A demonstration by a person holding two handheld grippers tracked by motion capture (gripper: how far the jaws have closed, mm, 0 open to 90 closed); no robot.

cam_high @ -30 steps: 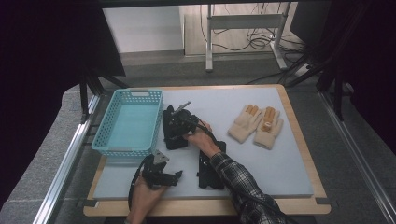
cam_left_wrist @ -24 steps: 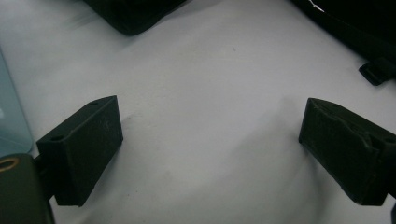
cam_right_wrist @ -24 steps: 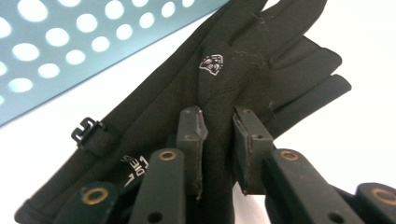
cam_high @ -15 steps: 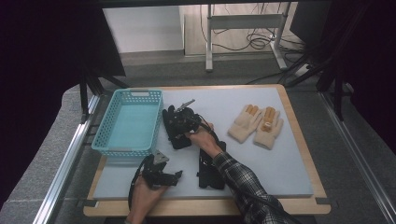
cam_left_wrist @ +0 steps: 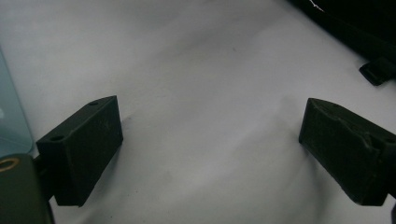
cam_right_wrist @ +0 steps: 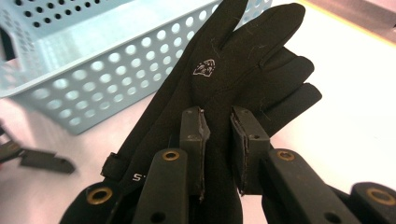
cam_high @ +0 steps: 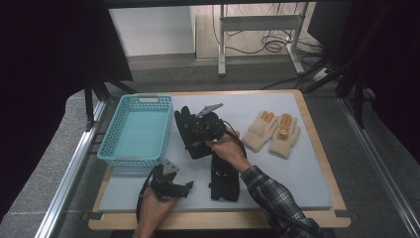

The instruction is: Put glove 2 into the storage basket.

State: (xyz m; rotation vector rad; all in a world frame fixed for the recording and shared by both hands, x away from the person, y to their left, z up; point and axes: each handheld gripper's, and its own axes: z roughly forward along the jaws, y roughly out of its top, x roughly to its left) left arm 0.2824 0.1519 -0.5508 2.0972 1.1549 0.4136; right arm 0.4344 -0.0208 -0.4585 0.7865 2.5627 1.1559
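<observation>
While the left gripper (cam_high: 184, 187) rests at the near edge with jaws wide apart, the right gripper (cam_right_wrist: 218, 122) pinches a black glove (cam_right_wrist: 233, 74). The right forearm stretches far-left toward the blue basket (cam_high: 133, 130).

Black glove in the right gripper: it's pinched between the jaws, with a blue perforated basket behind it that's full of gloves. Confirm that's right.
Not quite. The right gripper does pinch the black glove, but the blue basket is empty; the high view shows its bare floor.

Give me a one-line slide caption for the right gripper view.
Right gripper pinches a black glove beside the blue basket.
</observation>
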